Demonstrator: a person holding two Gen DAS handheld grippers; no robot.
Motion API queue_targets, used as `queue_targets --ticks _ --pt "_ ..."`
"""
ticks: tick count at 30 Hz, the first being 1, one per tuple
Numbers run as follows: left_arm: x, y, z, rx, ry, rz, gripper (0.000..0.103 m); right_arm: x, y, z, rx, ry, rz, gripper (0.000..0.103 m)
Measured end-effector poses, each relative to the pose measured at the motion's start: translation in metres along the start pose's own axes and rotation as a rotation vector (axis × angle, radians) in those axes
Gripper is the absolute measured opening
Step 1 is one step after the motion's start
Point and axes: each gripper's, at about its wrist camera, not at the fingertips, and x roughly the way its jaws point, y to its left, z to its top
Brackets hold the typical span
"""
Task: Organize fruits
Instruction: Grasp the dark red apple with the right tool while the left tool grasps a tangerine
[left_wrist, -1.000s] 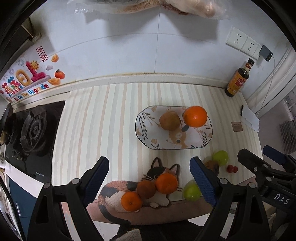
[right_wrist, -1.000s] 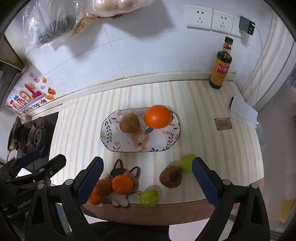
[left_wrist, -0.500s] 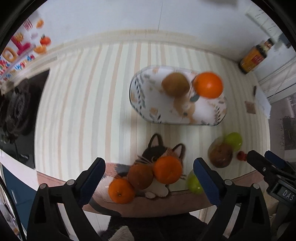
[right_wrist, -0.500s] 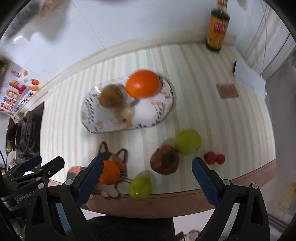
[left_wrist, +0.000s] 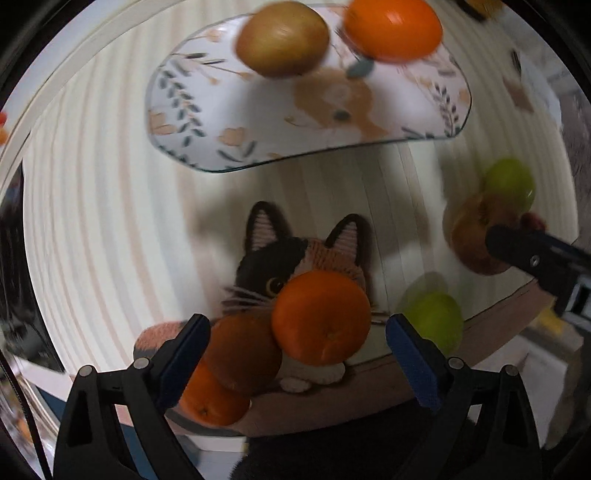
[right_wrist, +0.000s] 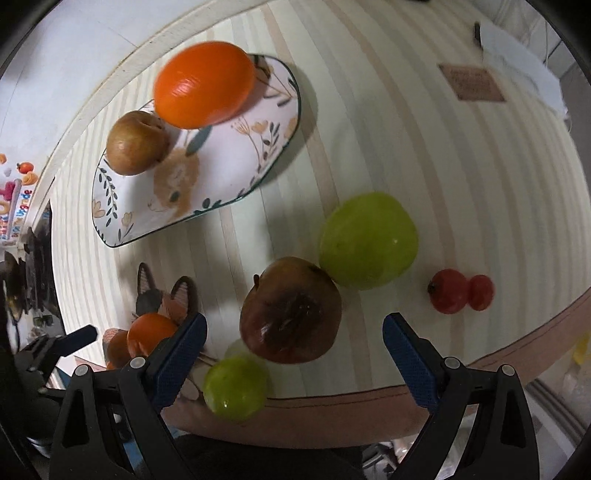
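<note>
The left gripper (left_wrist: 295, 350) is hanging with its blue-padded fingers spread wide and holding nothing, and a round orange tangerine (left_wrist: 321, 325) is sitting between them, atop a calico cat-shaped knitted mat (left_wrist: 280, 254). A duller brownish-orange fruit (left_wrist: 242, 352) is touching that tangerine at its 8 o'clock, with a second small orange (left_wrist: 212, 397) lower at 7 o'clock. The right gripper (right_wrist: 291, 350) is likewise standing apart and empty, over a bruised brown-red pomegranate-like fruit (right_wrist: 290, 310) on the cream striped countertop (right_wrist: 424, 166). A large green apple (right_wrist: 367, 240) is touching it at 1 o'clock, a smaller green apple (right_wrist: 236, 387) is lying at 7 o'clock, and two small red tomatoes (right_wrist: 460, 295) are resting at 3 o'clock. Farther off at 11 o'clock, an oval floral ceramic plate (right_wrist: 236, 162) is carrying a big glossy orange (right_wrist: 203, 85) and a brown russet pear (right_wrist: 136, 144).
</note>
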Motion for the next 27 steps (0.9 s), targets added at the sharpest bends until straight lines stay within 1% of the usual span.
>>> queue_targets --ticks 3,5,6,7,8,9,10,11,12,15,18,23,27 --pt "0.014 -0.012 0.004 0.063 0.022 0.031 0.097 0.012 -0.003 0.003 0.022 0.017 0.051 0.094" --pt "0.02 -0.018 0.005 0.098 0.031 0.048 0.094 0.018 -0.004 0.004 0.027 0.016 0.071 0.085" --pt "0.022 -0.022 0.005 0.113 0.033 0.055 0.092 0.02 -0.004 0.004 0.026 0.016 0.073 0.076" --pt "0.026 -0.025 0.006 0.132 0.035 0.064 0.088 0.024 -0.005 0.005 0.023 0.02 0.078 0.07" --pt "0.029 -0.028 0.006 0.143 0.08 0.055 0.081 0.026 -0.005 0.006 0.021 0.018 0.073 0.068" --pt "0.033 -0.03 0.006 0.156 0.089 0.058 0.076 0.027 -0.005 0.005 0.018 0.012 0.074 0.067" --pt "0.037 -0.031 0.006 0.162 0.101 0.044 0.069 0.026 -0.005 0.004 0.016 0.009 0.078 0.067" --pt "0.041 -0.031 0.006 0.149 0.113 0.011 0.063 0.026 -0.004 0.002 0.004 0.015 0.075 0.067" --pt "0.042 -0.03 0.007 0.135 0.116 0.003 0.063 0.026 -0.003 0.0 -0.009 0.02 0.074 0.067" --pt "0.04 -0.034 0.007 0.133 0.087 0.021 0.063 0.026 -0.003 -0.007 -0.034 0.035 0.069 0.067" --pt "0.038 -0.04 0.008 0.146 0.076 0.041 0.063 0.029 -0.004 -0.011 -0.018 0.048 0.082 0.068" --pt "0.041 -0.043 0.022 0.125 0.085 0.035 0.063 0.031 -0.005 -0.011 -0.005 0.051 0.09 0.068" --pt "0.042 -0.045 0.025 0.115 0.076 0.04 0.063 0.032 -0.009 -0.009 0.004 0.076 0.101 0.069"
